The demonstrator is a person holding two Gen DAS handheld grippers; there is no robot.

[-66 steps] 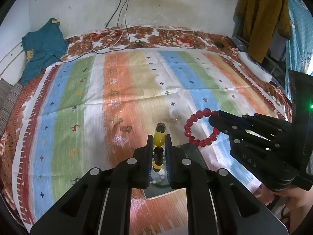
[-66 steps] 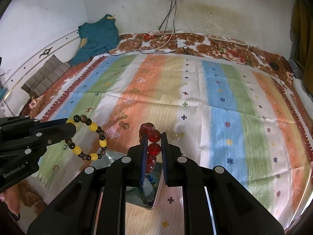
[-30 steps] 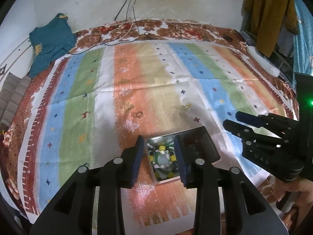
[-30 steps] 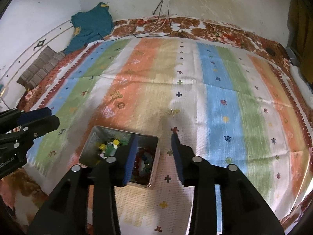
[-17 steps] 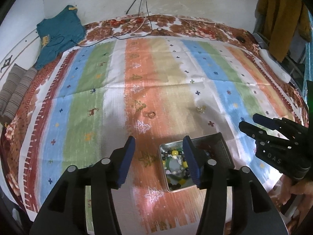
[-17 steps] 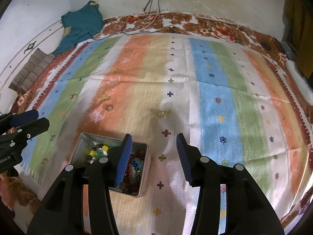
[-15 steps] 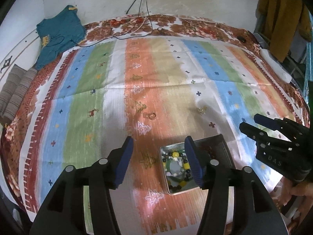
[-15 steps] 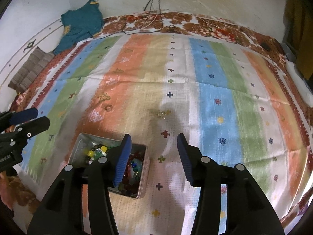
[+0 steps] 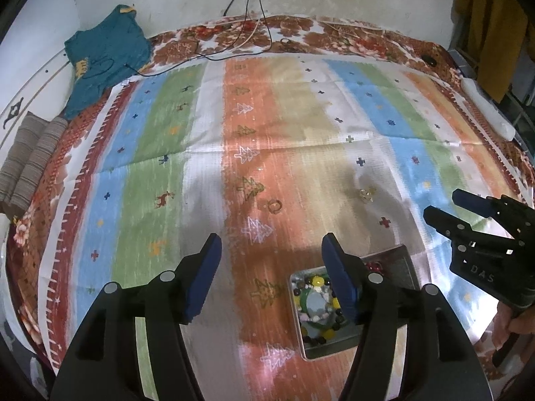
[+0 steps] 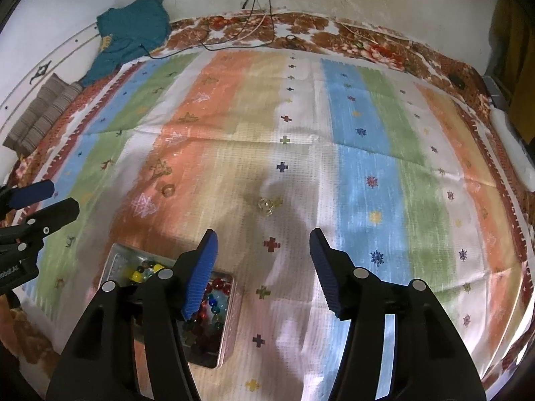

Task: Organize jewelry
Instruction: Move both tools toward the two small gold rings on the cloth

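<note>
Over striped cloth: both tongs opening, empty; bracelets in tin

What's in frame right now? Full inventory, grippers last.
metal tin: 1, silver, on the striped cloth near its front edge, open top
beaded bracelets: several, yellow, dark, red and mixed colours, inside the tin; exact count unclear
small ring: 1, brownish, loose on the orange stripe beyond the tin
clear trinket: 1, pale and glassy, loose on the cloth mid-bed; type unclear
striped cloth: 1, orange, green, blue and white stripes, spread over the bed
teal garment: 1, far left corner against the wall
cables: several, dark and white, hanging from the wall onto the bed
mustard garment: 1, hanging at far right
left gripper: black with blue pads, jaws opening, nothing between them
right gripper: same, jaws opening, nothing between them
</note>
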